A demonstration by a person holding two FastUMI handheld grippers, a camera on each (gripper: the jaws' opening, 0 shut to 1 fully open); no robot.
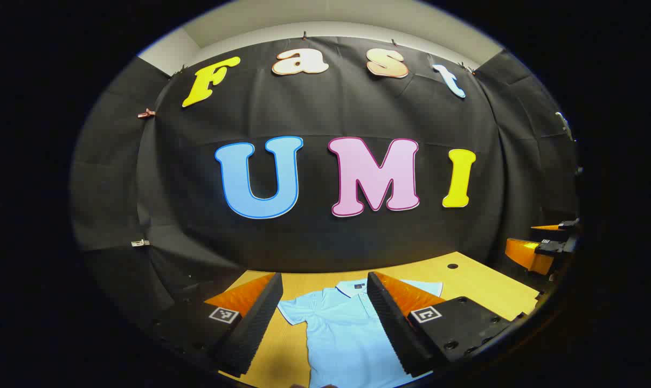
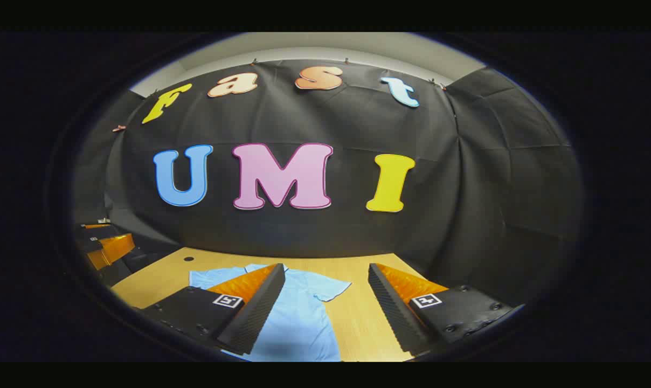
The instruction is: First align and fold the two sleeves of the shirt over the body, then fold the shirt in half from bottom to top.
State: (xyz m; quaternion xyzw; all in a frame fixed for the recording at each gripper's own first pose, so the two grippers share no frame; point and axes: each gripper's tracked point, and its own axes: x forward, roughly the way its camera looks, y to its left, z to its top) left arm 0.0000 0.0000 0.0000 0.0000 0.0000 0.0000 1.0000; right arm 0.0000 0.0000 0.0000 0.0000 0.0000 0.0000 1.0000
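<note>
Black cloth wall [image 1: 325, 237] wraps the booth back and sides, clipped along its top edge under a pale upper wall [image 1: 325, 21], creased in places, with a light wood tabletop [image 2: 358, 318] in front, small dark hole [image 1: 452, 266] near its far edge.

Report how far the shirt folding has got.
Done: nothing. The shirt lies flat on the table, collar away, both sleeves spread out. In hand: nothing; the left gripper and right gripper are open above it, holding no cloth. Left: fold both sleeves over the body, then fold bottom to top.
</note>
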